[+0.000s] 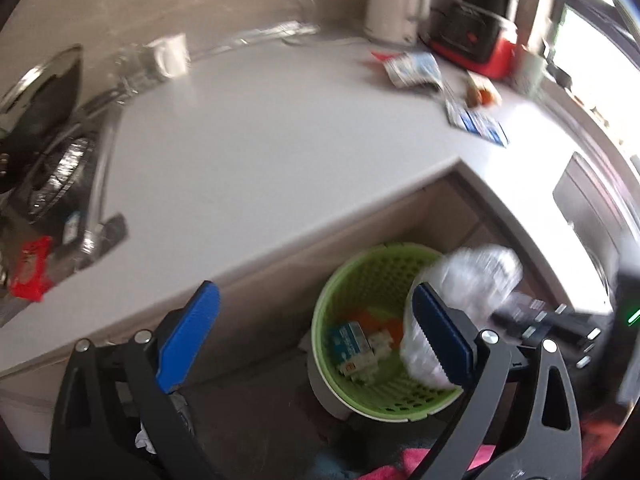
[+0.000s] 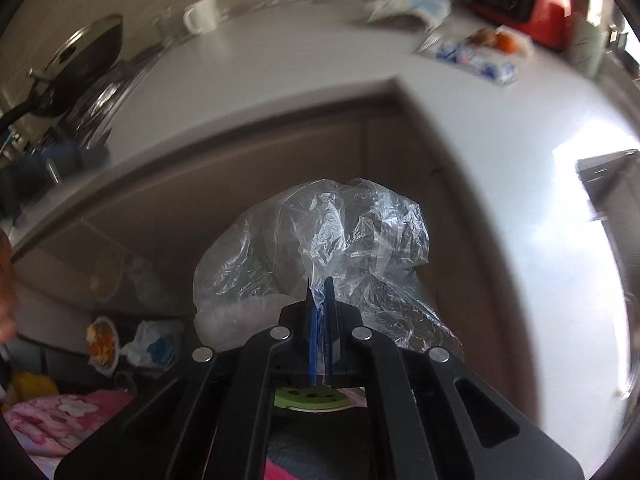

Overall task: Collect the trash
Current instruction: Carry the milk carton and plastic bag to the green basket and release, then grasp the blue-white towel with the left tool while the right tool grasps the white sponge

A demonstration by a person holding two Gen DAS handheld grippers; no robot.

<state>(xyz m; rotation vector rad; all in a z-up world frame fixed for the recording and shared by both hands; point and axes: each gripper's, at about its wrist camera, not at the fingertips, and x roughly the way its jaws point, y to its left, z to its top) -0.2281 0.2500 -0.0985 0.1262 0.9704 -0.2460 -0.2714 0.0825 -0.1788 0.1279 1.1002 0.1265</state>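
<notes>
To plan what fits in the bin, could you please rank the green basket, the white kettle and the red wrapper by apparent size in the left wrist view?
1. green basket, largest, though nearest the camera.
2. white kettle.
3. red wrapper, smallest; fisheye edge distortion makes its rank against the kettle unsure.

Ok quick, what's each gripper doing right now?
Left gripper: open, nothing between the pads, above the green bin.
Right gripper: shut on the clear plastic bag.
</notes>
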